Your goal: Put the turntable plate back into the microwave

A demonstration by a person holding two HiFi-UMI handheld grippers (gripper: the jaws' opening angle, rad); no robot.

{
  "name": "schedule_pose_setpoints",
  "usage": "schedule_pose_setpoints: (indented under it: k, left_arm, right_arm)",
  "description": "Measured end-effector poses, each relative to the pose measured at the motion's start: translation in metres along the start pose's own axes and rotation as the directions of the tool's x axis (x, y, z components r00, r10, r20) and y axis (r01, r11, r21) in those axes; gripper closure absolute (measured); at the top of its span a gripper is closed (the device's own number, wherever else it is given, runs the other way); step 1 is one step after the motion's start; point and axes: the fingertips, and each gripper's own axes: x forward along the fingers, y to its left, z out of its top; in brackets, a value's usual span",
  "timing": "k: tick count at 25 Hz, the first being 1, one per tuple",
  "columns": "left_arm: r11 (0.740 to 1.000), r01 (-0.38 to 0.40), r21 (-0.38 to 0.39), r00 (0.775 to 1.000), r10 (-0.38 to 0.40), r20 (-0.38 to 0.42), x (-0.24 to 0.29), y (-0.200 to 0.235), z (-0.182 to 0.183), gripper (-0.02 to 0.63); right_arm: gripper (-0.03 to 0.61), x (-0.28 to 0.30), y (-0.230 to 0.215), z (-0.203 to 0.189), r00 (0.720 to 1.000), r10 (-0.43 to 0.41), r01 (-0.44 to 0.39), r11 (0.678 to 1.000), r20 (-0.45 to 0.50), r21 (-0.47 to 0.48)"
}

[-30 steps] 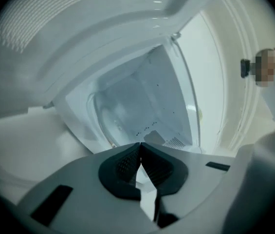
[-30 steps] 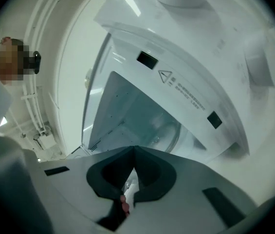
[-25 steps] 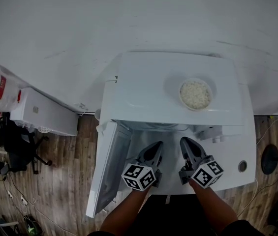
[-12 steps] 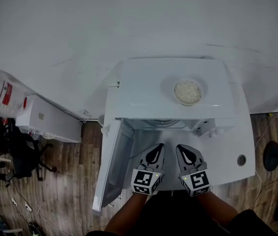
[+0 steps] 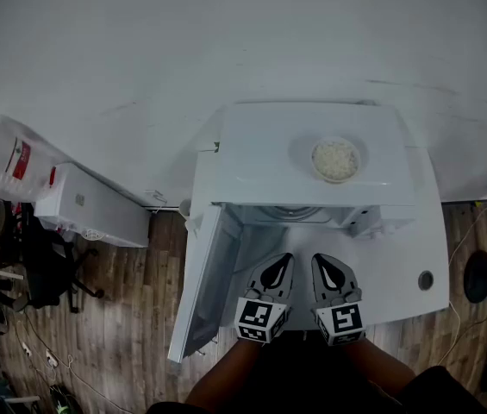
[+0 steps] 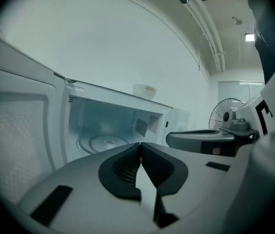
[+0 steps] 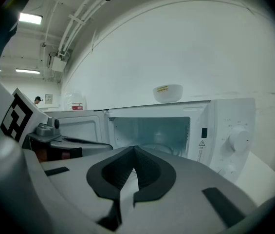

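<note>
A white microwave [image 5: 312,158] stands on the table with its door [image 5: 200,287] swung open to the left. The glass turntable plate [image 6: 104,142] lies flat on the floor of the cavity, and a sliver of the plate [image 5: 290,214] shows under the top edge. My left gripper [image 5: 281,264] and right gripper [image 5: 323,264] hover side by side just in front of the opening. Both point into it, both are shut, and both are empty. The left gripper [image 6: 140,144] and right gripper [image 7: 134,148] show their pads pressed together.
A white bowl of rice [image 5: 335,159] sits on top of the microwave. The control dial [image 7: 238,139] is on the right of the cavity. A white box [image 5: 88,205] and a plastic bag [image 5: 10,158] lie at left. A fan [image 5: 476,279] stands on the wooden floor at right.
Both grippers have rolled from splayed outward to upright and drawn closer together in front of the opening. Their jaws stayed shut.
</note>
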Motion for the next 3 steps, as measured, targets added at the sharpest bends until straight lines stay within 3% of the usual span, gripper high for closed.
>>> schedule_pose_setpoints:
  k: [3]
  left_arm:
    - [1.000, -0.003, 0.005, 1.000, 0.003, 0.004, -0.0038, 0.0000, -0.0022, 0.594]
  right_arm:
    - [0.560, -0.0008, 0.0026, -0.0019, 1.000, 0.003, -0.003, 1.000, -0.006, -0.007]
